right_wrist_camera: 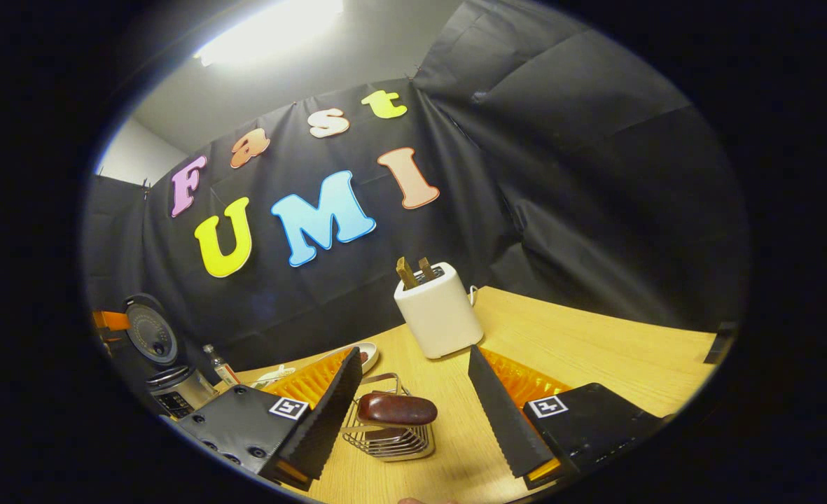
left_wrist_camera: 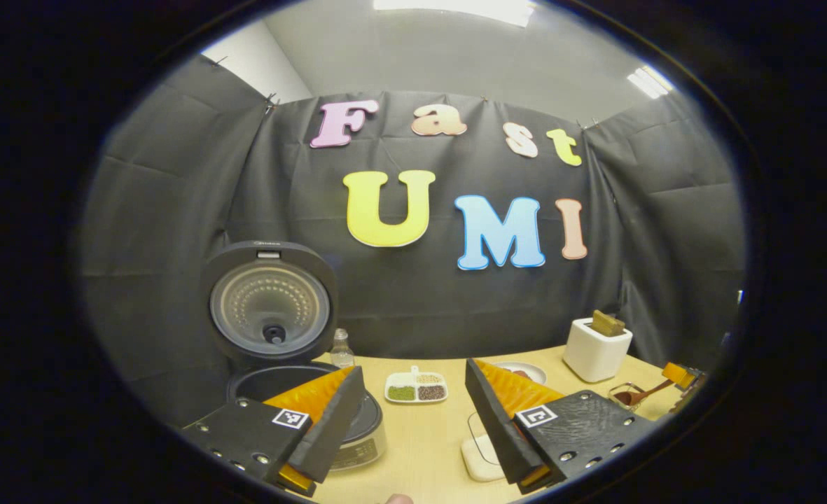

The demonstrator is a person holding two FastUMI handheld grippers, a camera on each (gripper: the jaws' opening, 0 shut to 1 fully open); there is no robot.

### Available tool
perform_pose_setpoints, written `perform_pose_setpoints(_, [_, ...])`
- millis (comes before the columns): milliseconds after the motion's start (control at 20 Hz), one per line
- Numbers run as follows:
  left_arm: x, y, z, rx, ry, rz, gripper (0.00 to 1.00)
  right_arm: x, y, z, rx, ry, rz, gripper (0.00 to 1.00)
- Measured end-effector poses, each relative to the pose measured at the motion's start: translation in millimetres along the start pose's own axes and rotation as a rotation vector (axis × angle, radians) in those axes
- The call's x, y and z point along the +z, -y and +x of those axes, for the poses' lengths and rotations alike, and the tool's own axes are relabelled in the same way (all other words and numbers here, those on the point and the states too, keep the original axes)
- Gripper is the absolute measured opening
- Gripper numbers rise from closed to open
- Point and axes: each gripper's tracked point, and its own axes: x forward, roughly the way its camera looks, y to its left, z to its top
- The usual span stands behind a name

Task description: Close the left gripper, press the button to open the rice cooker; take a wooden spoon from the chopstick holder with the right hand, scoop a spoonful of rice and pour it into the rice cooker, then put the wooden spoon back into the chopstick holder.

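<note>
Left claw [left_wrist_camera: 413, 427]: fingers spread wide, nothing between them, held low over the wooden bench [left_wrist_camera: 427, 441]. Just beyond its left finger stands the rice cooker [left_wrist_camera: 301, 392], lid [left_wrist_camera: 269, 302] swung fully up & back, dark inner pot exposed. Between the fingers, farther off, a small white divided dish [left_wrist_camera: 417, 387] w/ green, tan & dark grains; a small bottle [left_wrist_camera: 342, 348] sits beside the cooker; a flat white item [left_wrist_camera: 480, 458] lies on the bench near the right finger. At far right the right claw appears w/ the wooden spoon [left_wrist_camera: 641, 395] at a small glass dish [left_wrist_camera: 623, 395]; whether it grips the handle cannot be told. Right claw [right_wrist_camera: 409, 413], own view: fingers spread, not pinching anything. Between them, nearer the left finger, a wire rack [right_wrist_camera: 388, 437] stands on the bench w/ a dark red-brown rounded piece [right_wrist_camera: 395, 409] on top; touching or apart from the finger, unclear. Beyond, mid-bench, a white chopstick holder [right_wrist_camera: 440, 318] w/ two wooden ends sticking up out of its top. A white plate [right_wrist_camera: 367, 353] shows behind the left finger; rice cooker at far left, lid up.
</note>
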Motion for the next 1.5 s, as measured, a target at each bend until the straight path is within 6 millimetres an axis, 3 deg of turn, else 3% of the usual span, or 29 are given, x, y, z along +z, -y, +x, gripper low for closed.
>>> perform_pose_setpoints(100, [-2, 1, 0, 0.003, -0.017, 0.001, 0.91, -7, -3, 8, 0.006, -0.005, 0.004, 0.92])
perform_pose_setpoints(150, [-4, 1, 1, 0.008, -0.024, 0.003, 0.91, -11, -5, 10, 0.012, -0.013, 0.011, 0.98])
perform_pose_setpoints(300, [-11, 0, 4, 0.018, -0.042, 0.000, 0.91, -18, -18, 20, 0.041, -0.031, 0.038, 0.92])
perform_pose_setpoints(350, [-13, 0, 5, 0.020, -0.045, 0.002, 0.91, -17, -21, 21, 0.042, -0.024, 0.040, 0.68])
perform_pose_setpoints(500, [-19, -10, 13, 0.036, -0.046, 0.017, 0.92, -9, -29, 28, 0.040, 0.008, 0.025, 0.36])
perform_pose_setpoints(650, [-24, -21, 13, 0.042, -0.052, 0.006, 0.91, -6, -45, 30, 0.061, 0.006, 0.015, 0.29])
perform_pose_setpoints(850, [-33, -32, 11, 0.049, -0.060, -0.029, 0.91, 6, -65, 40, 0.102, 0.001, -0.030, 0.27])
perform_pose_setpoints(1100, [-37, -56, 3, 0.084, -0.051, -0.076, 0.91, 56, -82, 44, 0.113, 0.082, -0.050, 0.29])
perform_pose_setpoints(1200, [-38, -67, -4, 0.100, -0.040, -0.097, 0.91, 85, -92, 43, 0.116, 0.128, -0.057, 0.26])
perform_pose_setpoints(1300, [-39, -75, -10, 0.110, -0.033, -0.115, 0.91, 110, -112, 42, 0.142, 0.160, -0.069, 0.26])
perform_pose_setpoints(1500, [-40, -90, -23, 0.123, -0.017, -0.132, 0.91, 140, -165, 41, 0.237, 0.190, -0.099, 0.29])
